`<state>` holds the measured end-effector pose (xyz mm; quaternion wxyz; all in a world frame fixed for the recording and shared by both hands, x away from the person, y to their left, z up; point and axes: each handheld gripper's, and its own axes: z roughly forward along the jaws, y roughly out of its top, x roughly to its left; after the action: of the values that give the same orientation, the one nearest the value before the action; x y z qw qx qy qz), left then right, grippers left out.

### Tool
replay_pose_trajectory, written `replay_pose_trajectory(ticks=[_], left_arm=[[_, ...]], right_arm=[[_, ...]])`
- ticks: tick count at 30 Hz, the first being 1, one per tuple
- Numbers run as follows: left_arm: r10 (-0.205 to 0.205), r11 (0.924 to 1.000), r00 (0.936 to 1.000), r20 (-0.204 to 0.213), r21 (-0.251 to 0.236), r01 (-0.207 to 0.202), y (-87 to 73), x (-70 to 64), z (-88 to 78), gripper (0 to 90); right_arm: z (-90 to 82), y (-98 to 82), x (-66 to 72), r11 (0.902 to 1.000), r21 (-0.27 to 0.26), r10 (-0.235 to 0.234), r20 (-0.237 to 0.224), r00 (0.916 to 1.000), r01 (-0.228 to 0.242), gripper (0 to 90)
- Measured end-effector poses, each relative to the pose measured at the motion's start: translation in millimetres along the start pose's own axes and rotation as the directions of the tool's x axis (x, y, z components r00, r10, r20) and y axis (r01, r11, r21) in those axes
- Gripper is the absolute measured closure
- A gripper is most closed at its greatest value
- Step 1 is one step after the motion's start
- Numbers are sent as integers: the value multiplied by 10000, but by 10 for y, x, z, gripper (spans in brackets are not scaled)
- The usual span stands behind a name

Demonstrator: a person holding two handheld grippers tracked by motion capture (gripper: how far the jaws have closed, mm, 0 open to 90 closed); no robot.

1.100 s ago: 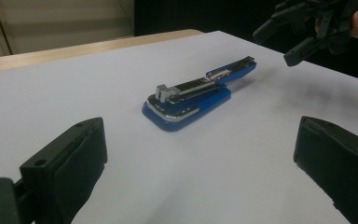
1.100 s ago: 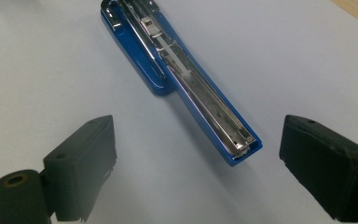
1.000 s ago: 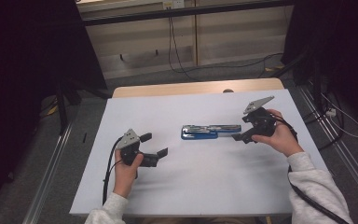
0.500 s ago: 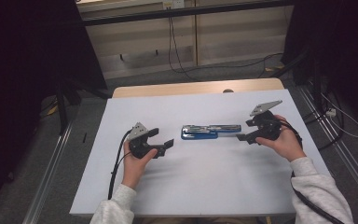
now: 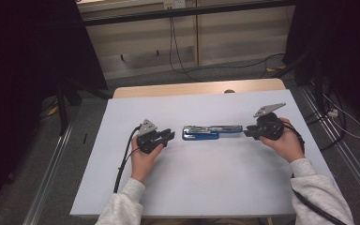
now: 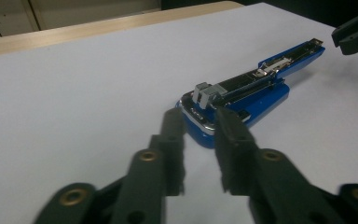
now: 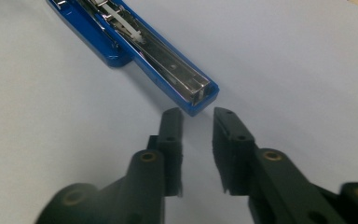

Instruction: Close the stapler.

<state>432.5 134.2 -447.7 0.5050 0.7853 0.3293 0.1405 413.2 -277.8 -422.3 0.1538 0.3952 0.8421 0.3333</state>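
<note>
Left tongs [image 5: 168, 136] at 9 o'clock on white table [image 5: 206, 187], jaws spread, holding nothing, just short of blue stapler [image 5: 211, 132]. Stapler at centre, lying flat and opened, metal staple channel exposed; contents too small to make out. Right tongs [image 5: 248, 132] at 3 o'clock, jaws spread, near stapler's far tip.

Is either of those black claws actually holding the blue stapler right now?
No. In the right gripper view the right gripper stands open just short of the blue stapler, and the left gripper is open too, clamping nothing.
</note>
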Motion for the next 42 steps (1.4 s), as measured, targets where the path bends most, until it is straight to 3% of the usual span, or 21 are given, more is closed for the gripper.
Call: replay_pose_trajectory(ticks=[3, 6, 10, 17, 34, 42], left_arm=[[-107, 9996, 9998, 145, 267, 103, -2, 0, 81, 873], [-155, 9986, 9994, 316, 513, 138, 4, 12, 161, 900], [-263, 9967, 9990, 362, 782, 234, 21, 13, 272, 900], [-86, 9946, 9992, 382, 1034, 46, 37, 10, 371, 900], [266, 9879, 9977, 628, 1507, -358, 52, -22, 431, 900], [178, 9859, 9967, 787, 1645, -306, 60, -32, 455, 900]], right_arm=[[13, -1, 0, 10000, 11, 0, 52, 10000, 0, 844], [28, -5, 0, 9999, 151, 18, 147, 9999, -20, 898], [67, -33, -26, 9994, 343, 34, 157, 9999, -39, 900], [104, -50, -50, 9993, 368, 90, 239, 9997, -99, 900], [230, -10, -51, 9973, 649, -350, 191, 9992, 337, 900], [263, -18, -43, 9956, 836, -430, 100, 9990, 420, 900]])
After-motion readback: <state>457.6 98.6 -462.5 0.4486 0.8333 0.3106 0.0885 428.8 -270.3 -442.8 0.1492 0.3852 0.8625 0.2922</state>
